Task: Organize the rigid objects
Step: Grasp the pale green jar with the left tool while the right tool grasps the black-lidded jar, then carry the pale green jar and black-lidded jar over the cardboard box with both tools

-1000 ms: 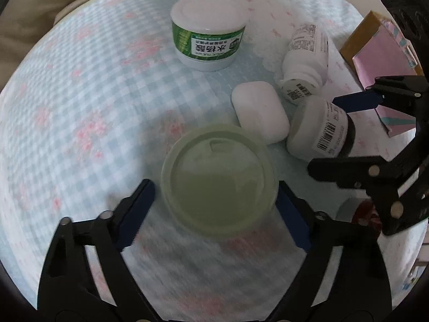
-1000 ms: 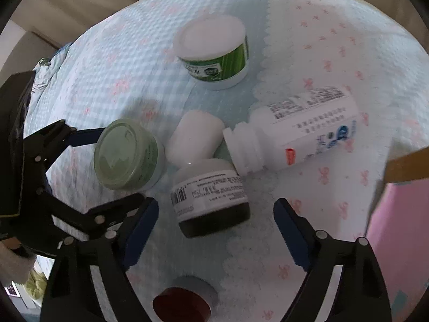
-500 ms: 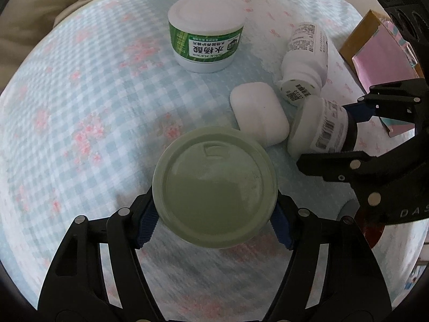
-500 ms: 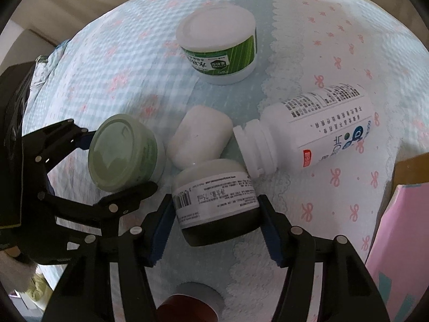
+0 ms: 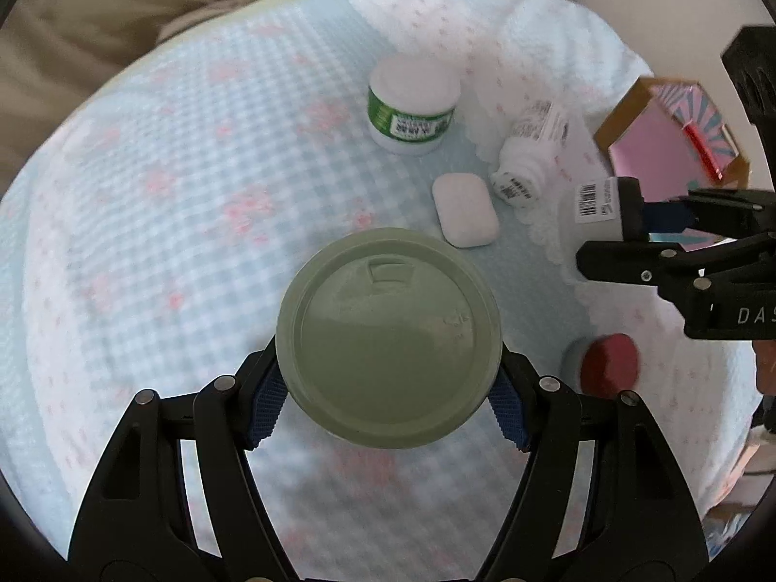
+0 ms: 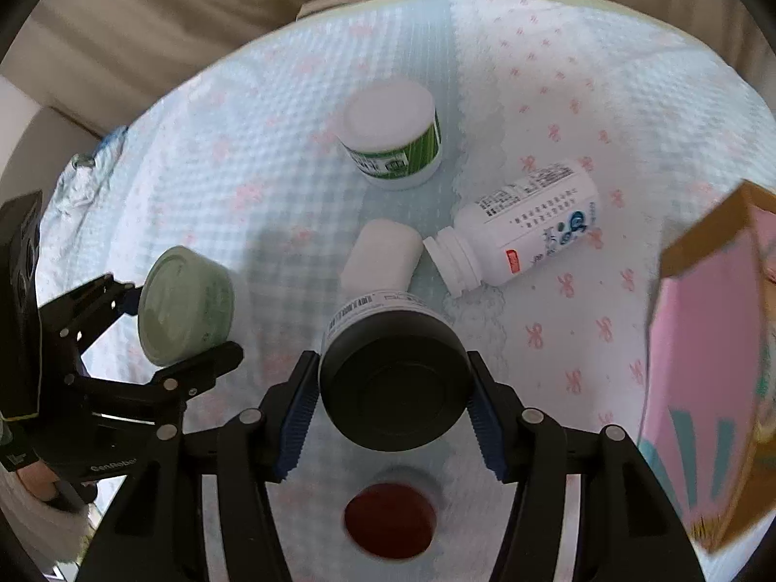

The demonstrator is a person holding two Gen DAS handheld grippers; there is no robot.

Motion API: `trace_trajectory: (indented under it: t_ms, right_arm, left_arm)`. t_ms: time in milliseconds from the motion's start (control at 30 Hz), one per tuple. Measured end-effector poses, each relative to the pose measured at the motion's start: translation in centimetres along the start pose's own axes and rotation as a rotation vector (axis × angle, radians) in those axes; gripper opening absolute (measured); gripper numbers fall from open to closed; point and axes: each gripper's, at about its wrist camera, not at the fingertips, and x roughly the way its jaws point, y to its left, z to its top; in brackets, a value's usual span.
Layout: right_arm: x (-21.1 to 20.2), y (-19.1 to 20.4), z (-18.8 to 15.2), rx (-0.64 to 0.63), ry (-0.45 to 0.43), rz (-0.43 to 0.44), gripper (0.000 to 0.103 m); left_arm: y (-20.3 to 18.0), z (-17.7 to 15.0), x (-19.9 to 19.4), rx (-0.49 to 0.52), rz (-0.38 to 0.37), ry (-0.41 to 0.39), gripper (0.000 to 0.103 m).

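L gripper [image 5: 388, 402] jaws clamped on green tin [image 5: 388, 337], held above the bed cover [image 5: 194, 223]. R gripper [image 6: 394, 410] jaws clamped on black-lidded jar [image 6: 393, 378]. White case [image 6: 380, 262] & tipped bottle [image 6: 519, 235] lie just ahead of R jaws.

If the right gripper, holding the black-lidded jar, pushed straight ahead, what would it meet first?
Probably the small white case, lying directly beyond the jar held in the right gripper; the tipped white bottle lies just right of that line. Depth is uncertain.
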Motion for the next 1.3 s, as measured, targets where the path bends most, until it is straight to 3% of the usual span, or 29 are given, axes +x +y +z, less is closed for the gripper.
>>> trace_trajectory:
  t_ms: [367, 700, 1033, 1300]
  right_arm:
    - [-12.5, 3.1, -3.5, 0.080, -0.101, -0.015, 0.054]
    - [-22.7, 1.9, -7.5, 0.153, -0.144, -0.071, 0.054]
    - [-29.3, -6.9, -11.0, 0.224, -0.189, -0.078, 0.054]
    - [-32.2, -17.3, -10.8, 0.183, -0.166, -0.087, 0.054]
  left_arm:
    - [-2.2, -1.4, -13.9, -0.073, -0.009, -0.108, 0.068]
    - [-8.5, 0.9, -20.7, -0.032, -0.054, -0.196, 0.068]
    - [-20.5, 3.5, -21.9, -0.004, -0.068, -0.220, 0.068]
    - [-29.6, 7.3, -17.5, -0.075, -0.071, -0.180, 0.068]
